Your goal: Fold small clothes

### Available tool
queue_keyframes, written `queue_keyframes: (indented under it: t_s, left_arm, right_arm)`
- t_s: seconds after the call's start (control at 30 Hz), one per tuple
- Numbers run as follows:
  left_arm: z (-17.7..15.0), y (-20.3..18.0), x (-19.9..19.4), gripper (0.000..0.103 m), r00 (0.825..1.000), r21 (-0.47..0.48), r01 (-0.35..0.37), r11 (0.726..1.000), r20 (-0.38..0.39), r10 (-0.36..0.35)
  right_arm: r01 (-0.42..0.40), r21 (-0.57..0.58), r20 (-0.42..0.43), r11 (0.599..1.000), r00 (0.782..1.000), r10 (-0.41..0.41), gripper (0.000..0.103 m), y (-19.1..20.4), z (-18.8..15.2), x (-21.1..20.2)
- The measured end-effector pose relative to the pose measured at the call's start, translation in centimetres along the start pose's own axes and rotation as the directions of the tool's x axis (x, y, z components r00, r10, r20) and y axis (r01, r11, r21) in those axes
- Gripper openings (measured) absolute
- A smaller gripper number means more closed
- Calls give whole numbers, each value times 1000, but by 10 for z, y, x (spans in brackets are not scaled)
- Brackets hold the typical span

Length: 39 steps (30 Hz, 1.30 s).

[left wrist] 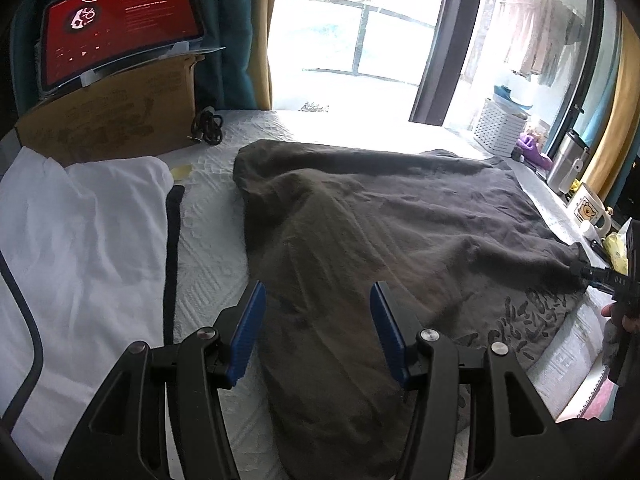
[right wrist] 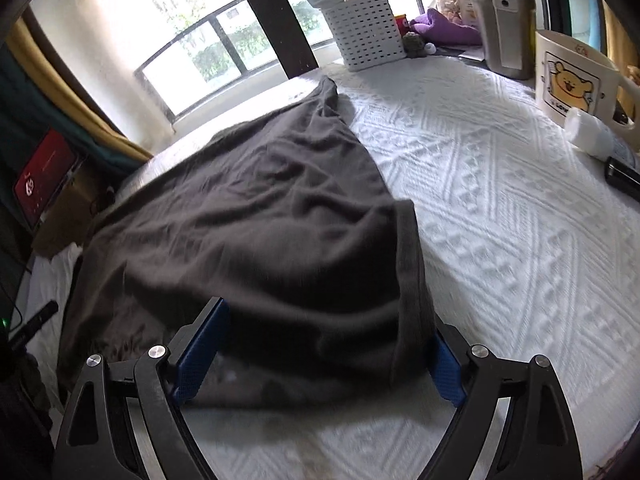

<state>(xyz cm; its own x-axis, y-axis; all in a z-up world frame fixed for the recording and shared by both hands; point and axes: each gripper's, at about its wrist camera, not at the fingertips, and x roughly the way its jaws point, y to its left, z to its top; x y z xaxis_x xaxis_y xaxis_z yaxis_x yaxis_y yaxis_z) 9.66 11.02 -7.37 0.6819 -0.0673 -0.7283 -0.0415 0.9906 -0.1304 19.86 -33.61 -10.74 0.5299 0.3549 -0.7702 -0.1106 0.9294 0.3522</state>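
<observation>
A dark grey T-shirt lies spread and wrinkled on the white quilted cover, with a printed design near its right hem. My left gripper hovers open over the shirt's near left part, with nothing pinched between its blue pads. In the right wrist view the same T-shirt has a banded edge running down between the fingers of my right gripper. Those jaws stand wide open, and the cloth drapes over the tip of the right finger. Neither pad presses on it.
A white garment with dark trim lies to the left. Behind it are a cardboard box, a red-screen tablet and a coiled cable. A white basket, steel flask, bear mug and small white bottle line the right edge.
</observation>
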Motion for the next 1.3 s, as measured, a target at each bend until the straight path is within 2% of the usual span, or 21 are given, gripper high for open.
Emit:
queue_keyframes:
  t_s: [0.1,0.17,0.27,0.33,0.43,0.53,0.8,0.9,0.93,1.1,1.3]
  left_arm:
    - [3,0,3,55,1000,1,-11,1000,-8,11]
    - [5,-2,4,55,1000,4,-16,1000,-11,17]
    - [8,-5,4,55,1000,13,-26,1000,-10,26]
    - [9,-6,5,55,999,13,-36,999,-16,36]
    - [11,-8,8,55,999,12,-46,999,-18,46]
    - [13,-13,11,55,999,11,-49,999,-24,49]
    - [21,-27,10,56,998,13,-59,998,-9,59]
    - [24,-29,9,66,998,3,-62,998,-2,62]
    - [25,-30,8,66,998,1,-61,998,0,61]
    - [30,-36,8,66,999,8,-52,999,11,52]
    - [32,-32,8,67,999,6,-33,999,22,33]
  right_arm:
    - [-50,-10,-2,999,999,50,90,7,8,10]
    - [-37,-53,-3,998,999,37,89,16,11,17]
    - [-26,-100,-1,995,1000,26,74,22,14,23]
    - [1,-127,8,992,1000,0,60,24,16,27]
    - [44,-190,24,981,999,-40,47,33,17,34]
    - [51,-246,30,968,999,-44,34,42,14,41]
    - [-22,-275,-1,961,1000,23,28,37,19,43]
    - [-81,-246,-16,966,997,80,27,30,25,40]
    - [-96,-239,-15,966,995,95,26,30,26,38]
    - [-143,-223,0,964,989,147,26,30,37,26]
    - [-162,-205,16,965,986,169,26,35,45,17]
